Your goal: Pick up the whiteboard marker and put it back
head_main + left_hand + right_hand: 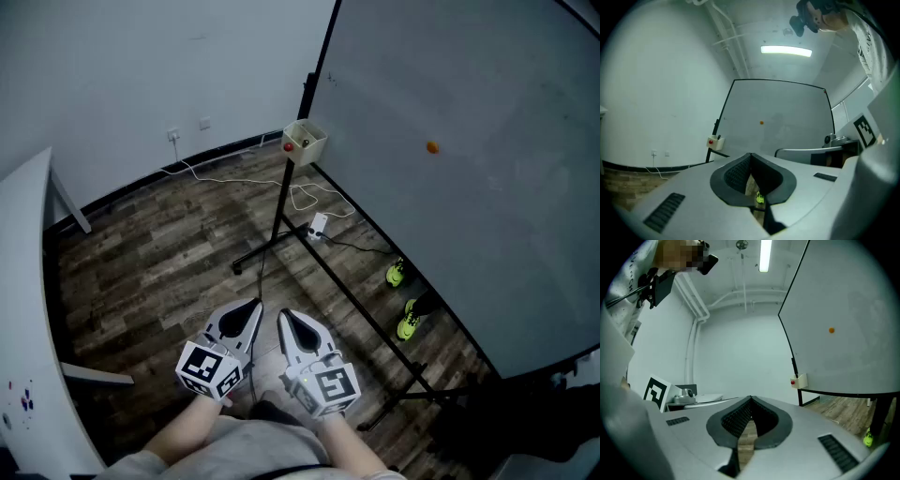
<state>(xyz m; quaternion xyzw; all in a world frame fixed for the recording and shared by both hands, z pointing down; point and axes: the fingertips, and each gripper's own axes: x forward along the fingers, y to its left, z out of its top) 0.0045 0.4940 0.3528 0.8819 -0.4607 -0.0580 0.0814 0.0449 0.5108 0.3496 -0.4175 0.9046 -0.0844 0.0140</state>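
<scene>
A large whiteboard [487, 216] stands on a black frame at the right. A small beige box [305, 141] with a red spot hangs at its corner. In the left gripper view a dark stick, perhaps the marker, pokes up from the box [714, 142]; I cannot tell for sure. An orange magnet [431, 146] sits on the board. My left gripper [253, 306] and right gripper [285, 318] hang side by side low over the wooden floor, close to my body and far from the board. Both have their jaws pressed together with nothing between them.
A white table [28, 281] runs along the left edge. White cables [309, 197] and a power strip [317, 225] lie on the floor by the board's stand. Two yellow-green shoes [398, 274] rest under the board. The stand's black legs [272, 246] spread across the floor.
</scene>
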